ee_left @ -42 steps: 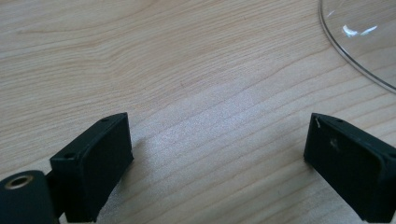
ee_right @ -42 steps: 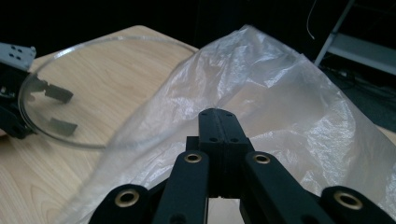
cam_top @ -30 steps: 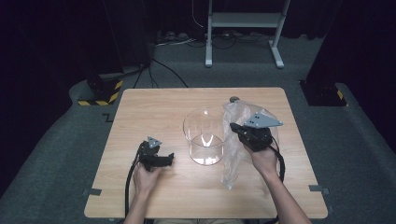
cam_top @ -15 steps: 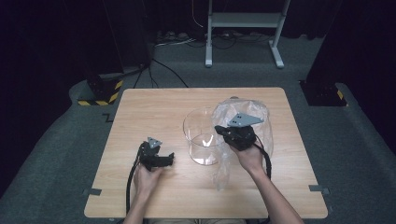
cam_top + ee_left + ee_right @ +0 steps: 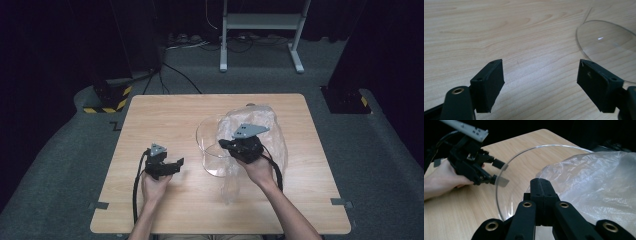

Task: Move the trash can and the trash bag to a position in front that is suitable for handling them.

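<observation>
Resting on bare wood left of the glass bowl (image 5: 216,150), the left gripper (image 5: 172,166) is seen with jaws apart, just narrowed, nothing between them. Open surface (image 5: 150,115) lies around it. At the bowl's right rim, the right gripper (image 5: 227,146) is clenched on the clear plastic bag (image 5: 265,132).

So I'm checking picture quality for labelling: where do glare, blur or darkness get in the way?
High view: dark room, lit table, glass bowl faint. Left gripper view: sharp wood grain, small glint on the bowl. Right gripper view: near jaws soft, plastic bag hazy, background black.
</observation>
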